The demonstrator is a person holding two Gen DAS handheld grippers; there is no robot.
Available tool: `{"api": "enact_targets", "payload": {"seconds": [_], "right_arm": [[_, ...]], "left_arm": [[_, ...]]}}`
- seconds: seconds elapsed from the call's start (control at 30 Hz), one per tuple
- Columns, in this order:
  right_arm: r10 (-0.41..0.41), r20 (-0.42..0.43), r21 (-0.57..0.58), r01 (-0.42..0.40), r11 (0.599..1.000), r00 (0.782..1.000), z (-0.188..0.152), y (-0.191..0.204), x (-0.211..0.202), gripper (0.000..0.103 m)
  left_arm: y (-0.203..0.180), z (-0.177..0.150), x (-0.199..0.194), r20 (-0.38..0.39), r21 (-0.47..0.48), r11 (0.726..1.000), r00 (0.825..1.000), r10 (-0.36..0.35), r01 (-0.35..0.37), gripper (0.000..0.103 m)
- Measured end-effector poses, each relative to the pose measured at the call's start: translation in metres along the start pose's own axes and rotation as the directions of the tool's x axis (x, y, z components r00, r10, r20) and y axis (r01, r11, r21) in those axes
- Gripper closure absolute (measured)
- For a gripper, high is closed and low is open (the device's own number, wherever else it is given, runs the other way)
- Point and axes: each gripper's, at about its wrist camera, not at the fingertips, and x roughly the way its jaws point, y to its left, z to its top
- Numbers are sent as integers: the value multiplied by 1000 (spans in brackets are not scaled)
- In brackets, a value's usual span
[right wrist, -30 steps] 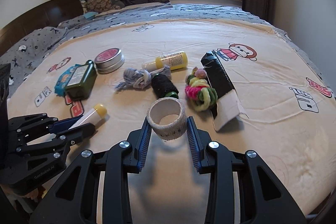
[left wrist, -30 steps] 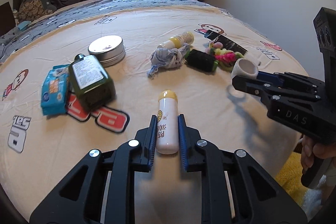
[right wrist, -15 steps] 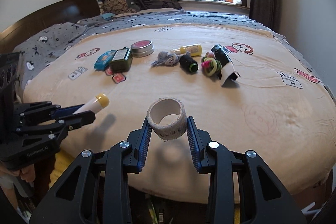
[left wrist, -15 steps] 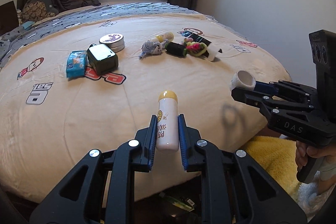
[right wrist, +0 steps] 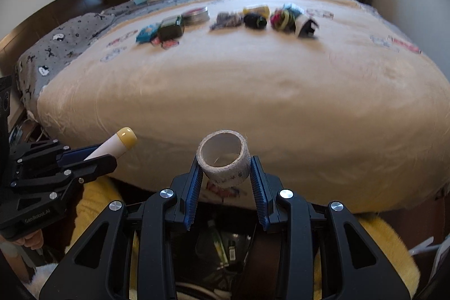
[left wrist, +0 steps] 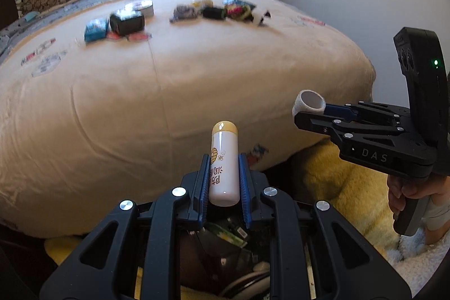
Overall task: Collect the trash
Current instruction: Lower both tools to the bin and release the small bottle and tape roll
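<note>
My left gripper [left wrist: 224,159] is shut on a small white bottle with a yellow cap [left wrist: 224,159], which also shows at the left of the right wrist view [right wrist: 116,145]. A worn cardboard tape roll [right wrist: 223,159] sits clamped in my right gripper [right wrist: 225,167], and it appears again at the right of the left wrist view [left wrist: 308,102]. Both grippers hang past the near edge of the bed [left wrist: 126,108], above a dark bin of rubbish [left wrist: 225,252] on the floor [right wrist: 225,246].
Far across the bed lie a blue wipes pack [left wrist: 95,30], a green bottle [left wrist: 126,23], a round tin [left wrist: 142,7], a grey rag [left wrist: 184,11], a black spool [left wrist: 213,12], bright hair ties [left wrist: 237,10] and a black carton [right wrist: 305,26]. Yellow fluffy rug [left wrist: 337,187] surrounds the bin. A hand [left wrist: 399,196] grips the right tool.
Both grippers have drawn back from the items on the bed and sunk past its near edge, each keeping its load. The bin on the floor has come into view beneath them.
</note>
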Motion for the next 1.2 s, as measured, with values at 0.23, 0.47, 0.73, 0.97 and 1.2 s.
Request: {"api": "enact_targets", "payload": {"seconds": [0.23,0.47,0.73,0.97,1.2], "right_arm": [[9,-155,15,-6,1000,988,-34,4,37,68],[21,-223,28,-15,999,975,-48,8,52,68],[17,-258,52,-3,999,966,-56,6,60,65],[7,-244,74,12,997,970,-49,-1,60,55],[-9,-192,102,29,994,981,-35,-15,49,29]], "left_arm": [[1,-35,39,-149,-23,1000,989,-20,17,85],[8,-53,65,-242,-52,998,969,-46,35,85],[13,-60,77,-288,-69,997,956,-59,41,78],[24,-61,71,-275,-90,996,961,-34,10,71],[29,-46,54,-226,-81,995,974,30,-49,57]]}}
